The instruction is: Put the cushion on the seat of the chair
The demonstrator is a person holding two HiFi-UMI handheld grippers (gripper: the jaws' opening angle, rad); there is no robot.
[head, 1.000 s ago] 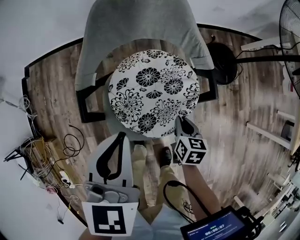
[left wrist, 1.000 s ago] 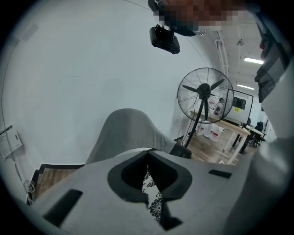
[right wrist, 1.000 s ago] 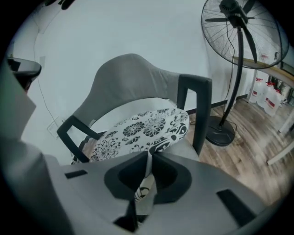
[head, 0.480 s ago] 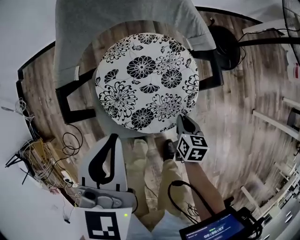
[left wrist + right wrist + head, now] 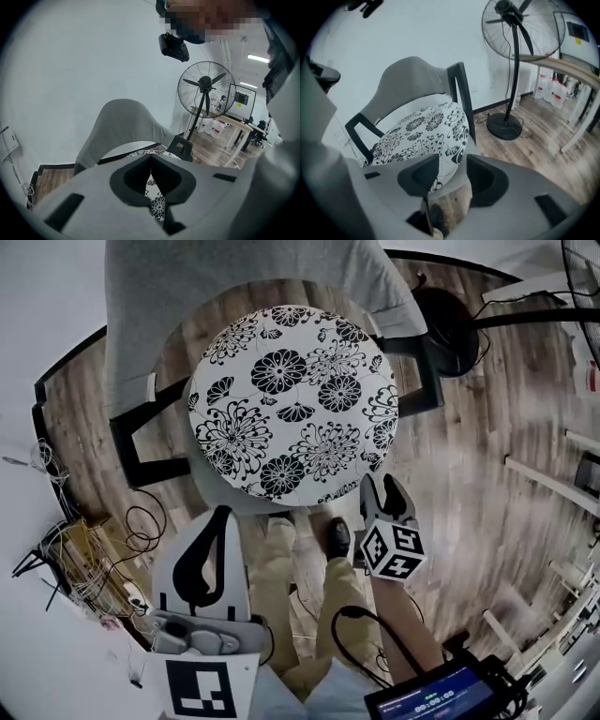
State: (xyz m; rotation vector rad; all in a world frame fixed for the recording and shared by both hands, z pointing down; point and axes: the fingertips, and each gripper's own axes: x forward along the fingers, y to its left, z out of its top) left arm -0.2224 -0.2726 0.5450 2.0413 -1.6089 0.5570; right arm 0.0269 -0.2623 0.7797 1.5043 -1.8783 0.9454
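Note:
The round white cushion (image 5: 292,399) with black flowers lies flat on the seat of the grey chair (image 5: 178,306), between its black arms. My right gripper (image 5: 387,491) sits just off the cushion's near right edge. Its jaws have just been opening and now stand open. In the right gripper view the cushion's rim (image 5: 440,136) shows in the gap of the right gripper (image 5: 452,161), and the pads do not press on it. My left gripper (image 5: 219,519) hangs short of the chair's front, shut and empty. The left gripper view shows its tips (image 5: 150,158) meeting, with the cushion (image 5: 157,206) beyond.
A standing fan (image 5: 520,28) has its round base (image 5: 448,338) on the wooden floor right of the chair. Loose cables (image 5: 84,559) lie by the wall at left. The person's legs and a shoe (image 5: 336,538) are below the seat. A small screen (image 5: 436,699) is at the bottom right.
The right gripper, shut on the cushion's near edge before, has opened and drawn back slightly. The cushion stays on the seat. The left gripper sank a little.

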